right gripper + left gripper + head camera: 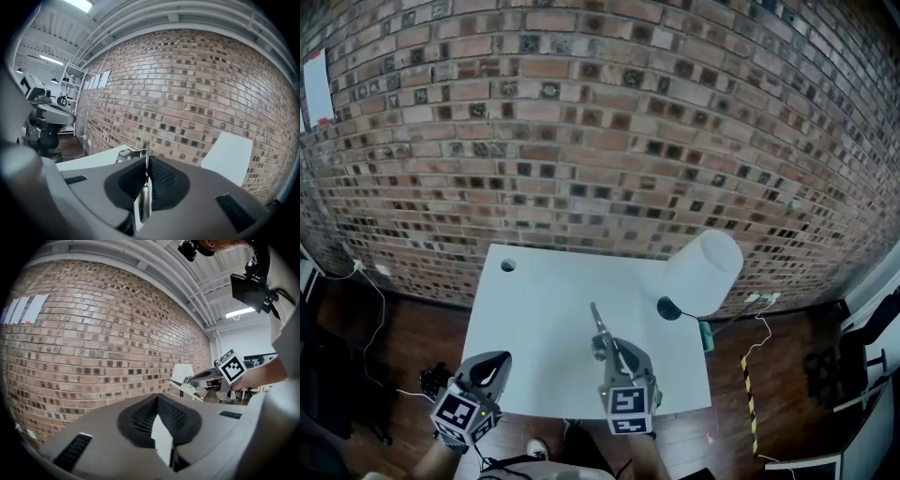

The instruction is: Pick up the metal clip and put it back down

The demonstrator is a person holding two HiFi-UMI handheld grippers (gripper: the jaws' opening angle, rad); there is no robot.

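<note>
The metal clip (598, 324) is a thin silver strip held above the white table (539, 309), pointing up and away from me. My right gripper (606, 345) is shut on its near end. In the right gripper view the clip (146, 161) shows edge-on between the black ribbed pads (161, 180), and its tip sticks out past them. My left gripper (490, 367) hangs off the table's near left corner, shut and holding nothing. In the left gripper view the jaws (157, 399) meet at the tips, and the right gripper (206, 378) shows to the right with the clip (183, 386).
A lamp with a white shade (704, 272) and black base (669, 308) stands at the table's right edge. A round hole (507, 265) is at the far left corner. A brick wall (600, 122) rises behind. Cables lie on the wooden floor (412, 347).
</note>
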